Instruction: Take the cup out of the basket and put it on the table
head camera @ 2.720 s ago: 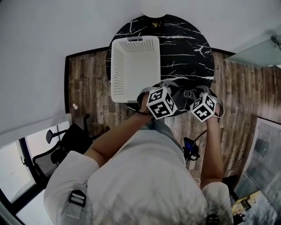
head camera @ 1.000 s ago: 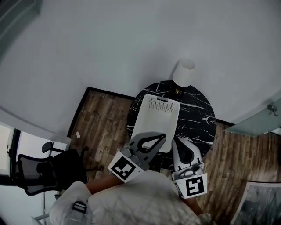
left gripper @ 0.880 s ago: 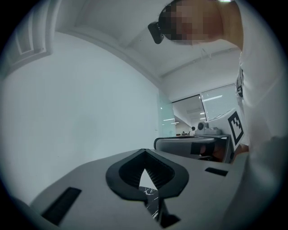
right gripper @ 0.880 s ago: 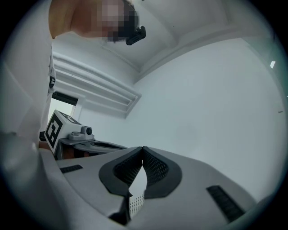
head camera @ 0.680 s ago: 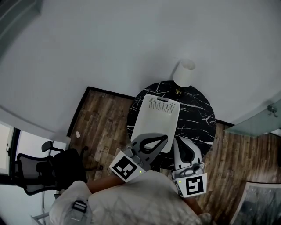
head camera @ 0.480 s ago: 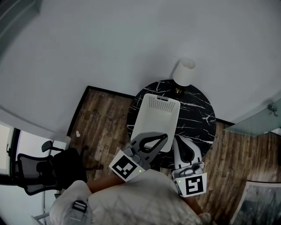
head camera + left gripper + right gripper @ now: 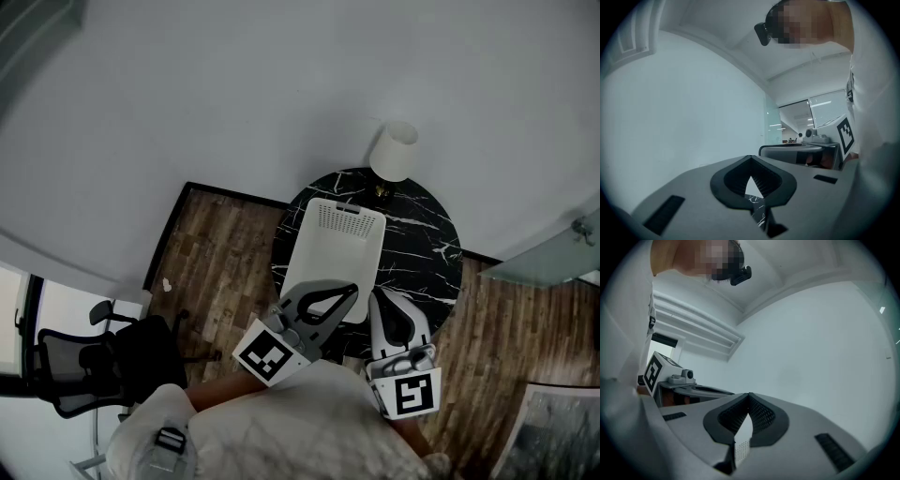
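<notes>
White lamp [image 7: 395, 152], black office chair [image 7: 94, 361]

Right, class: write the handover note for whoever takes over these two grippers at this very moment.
The left gripper: jaws shut, nothing in them, held close to the body at the near side of the table.
The right gripper: jaws shut, empty, beside the left one.
The white basket lies on the table, in front of the lamp. No cup can be made out in any view.
Done: nothing that shows.
Left: find the cup in the basket, lift it out, set it on the table.
</notes>
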### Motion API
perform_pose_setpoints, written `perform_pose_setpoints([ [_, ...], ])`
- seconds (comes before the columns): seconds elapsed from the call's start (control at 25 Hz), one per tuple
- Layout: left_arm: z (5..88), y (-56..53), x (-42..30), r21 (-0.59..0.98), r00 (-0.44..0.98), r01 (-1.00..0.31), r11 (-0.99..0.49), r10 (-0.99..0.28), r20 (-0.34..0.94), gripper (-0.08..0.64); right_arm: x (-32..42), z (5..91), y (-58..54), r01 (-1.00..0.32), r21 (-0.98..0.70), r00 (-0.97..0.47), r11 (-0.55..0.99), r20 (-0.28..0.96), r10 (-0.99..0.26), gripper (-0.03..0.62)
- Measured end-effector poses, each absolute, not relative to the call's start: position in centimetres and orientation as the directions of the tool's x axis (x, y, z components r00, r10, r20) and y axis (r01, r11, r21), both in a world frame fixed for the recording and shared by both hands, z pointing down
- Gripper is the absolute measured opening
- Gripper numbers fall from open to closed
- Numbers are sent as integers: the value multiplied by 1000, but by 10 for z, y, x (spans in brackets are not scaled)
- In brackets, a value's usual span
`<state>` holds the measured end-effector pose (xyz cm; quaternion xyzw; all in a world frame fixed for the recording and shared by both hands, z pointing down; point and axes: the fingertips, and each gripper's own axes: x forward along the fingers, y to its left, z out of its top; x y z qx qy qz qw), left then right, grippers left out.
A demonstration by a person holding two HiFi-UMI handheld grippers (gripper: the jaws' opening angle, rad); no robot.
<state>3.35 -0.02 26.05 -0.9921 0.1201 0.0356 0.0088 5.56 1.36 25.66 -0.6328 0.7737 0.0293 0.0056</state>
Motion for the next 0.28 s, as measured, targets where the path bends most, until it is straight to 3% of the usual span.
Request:
perform_pose_setpoints([
  [0.28, 257, -3, 28, -11, 966, -240, -971, -238, -103, 6, 50, 256, 13, -980, 45, -196, 195, -43, -980, 8],
])
